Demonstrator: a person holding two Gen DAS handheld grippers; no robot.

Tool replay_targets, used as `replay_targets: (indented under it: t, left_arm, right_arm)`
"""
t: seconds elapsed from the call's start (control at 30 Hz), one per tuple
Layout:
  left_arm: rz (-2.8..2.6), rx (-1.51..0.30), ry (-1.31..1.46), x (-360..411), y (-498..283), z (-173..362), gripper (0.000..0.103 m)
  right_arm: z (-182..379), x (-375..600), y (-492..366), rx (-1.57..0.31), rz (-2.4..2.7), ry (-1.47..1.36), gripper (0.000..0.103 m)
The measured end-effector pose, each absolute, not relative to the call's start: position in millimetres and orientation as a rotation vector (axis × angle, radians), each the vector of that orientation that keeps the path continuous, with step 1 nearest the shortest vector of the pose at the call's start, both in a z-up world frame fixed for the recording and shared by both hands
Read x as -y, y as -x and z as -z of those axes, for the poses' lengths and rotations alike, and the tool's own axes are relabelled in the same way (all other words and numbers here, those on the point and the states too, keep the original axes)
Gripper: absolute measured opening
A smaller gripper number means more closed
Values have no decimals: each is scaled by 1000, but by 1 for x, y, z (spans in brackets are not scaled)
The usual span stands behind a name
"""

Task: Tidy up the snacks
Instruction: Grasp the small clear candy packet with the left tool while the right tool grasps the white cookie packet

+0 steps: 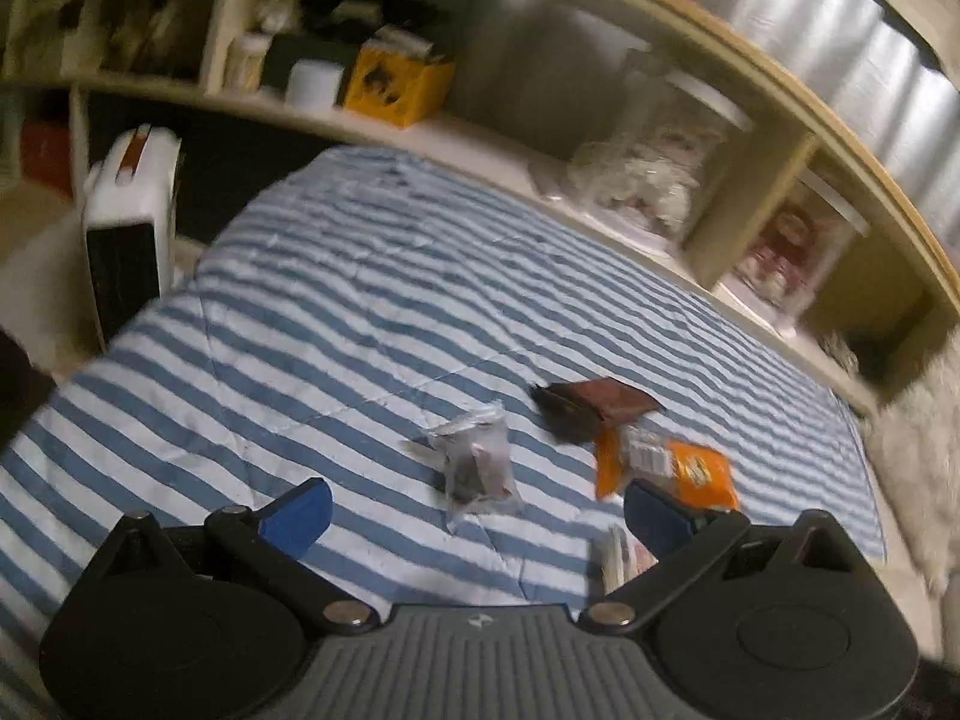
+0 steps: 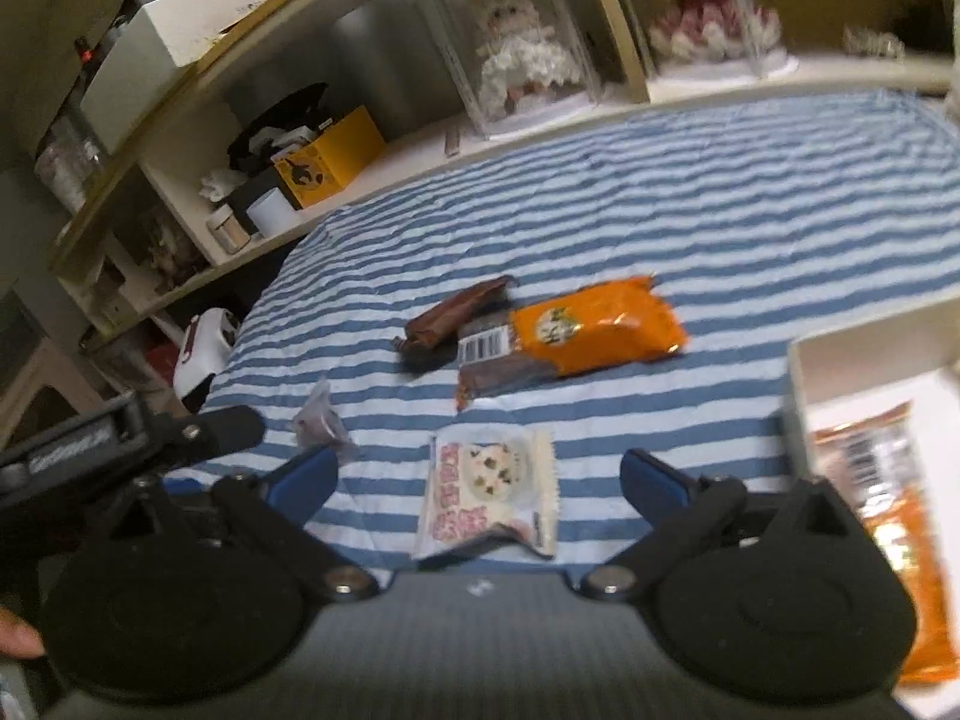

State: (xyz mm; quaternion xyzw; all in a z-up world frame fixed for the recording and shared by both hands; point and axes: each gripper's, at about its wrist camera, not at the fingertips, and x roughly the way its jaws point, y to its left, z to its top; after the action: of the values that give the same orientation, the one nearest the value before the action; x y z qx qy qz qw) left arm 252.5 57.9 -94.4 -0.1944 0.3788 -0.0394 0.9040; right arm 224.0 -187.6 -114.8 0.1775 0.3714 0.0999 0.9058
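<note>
Left wrist view: the left claw (image 1: pixel 477 510) hangs with its blue-tipped jaws spread wide and empty above a blue-and-white striped quilted bedspread (image 1: pixel 336 300). A small clear plastic packet with dark contents (image 1: pixel 477 462) lies just ahead of it. Beyond, a dark brown foil wrapper (image 1: pixel 594 411) sits beside a bright orange snack bag (image 1: pixel 672 468), which the far blue finger partly covers. All three remain loose on the bed.

Right wrist view: the right claw (image 2: pixel 477 483) is likewise spread and holding nothing, poised over a white cookie packet printed with a chocolate-chip biscuit (image 2: pixel 489 489) lying between its fingers. At the right edge, a pale shallow box (image 2: pixel 804 372) already holds one orange wrapped snack (image 2: pixel 894 516). The left claw's black body shows at the left edge.

By this evidence the sorting appears early: one item boxed, four still on the bedspread, with the cookie packet likely next.
</note>
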Motion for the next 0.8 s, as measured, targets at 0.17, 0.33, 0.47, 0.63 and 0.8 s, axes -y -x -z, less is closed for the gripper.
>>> replay_targets:
  t: [0.17, 0.33, 0.47, 0.63, 0.8]
  left_arm:
    - [100, -826, 462, -54, -278, 115, 83]
    - [79, -816, 413, -41, -291, 129, 77]
    - [62, -755, 411, -38, -294, 130, 60]
    - [60, -759, 363, -33, -293, 131, 54]
    - [65, -797, 361, -31, -285, 128, 35]
  right_arm:
    - [132, 187, -239, -785, -192, -379, 99]
    - [147, 187, -251, -832, -211, -414, 87]
    - [151, 181, -254, -831, -220, -372, 82]
    - [148, 164, -251, -857, -249, -240, 66]
    - [143, 163, -241, -868, -274, -197, 55]
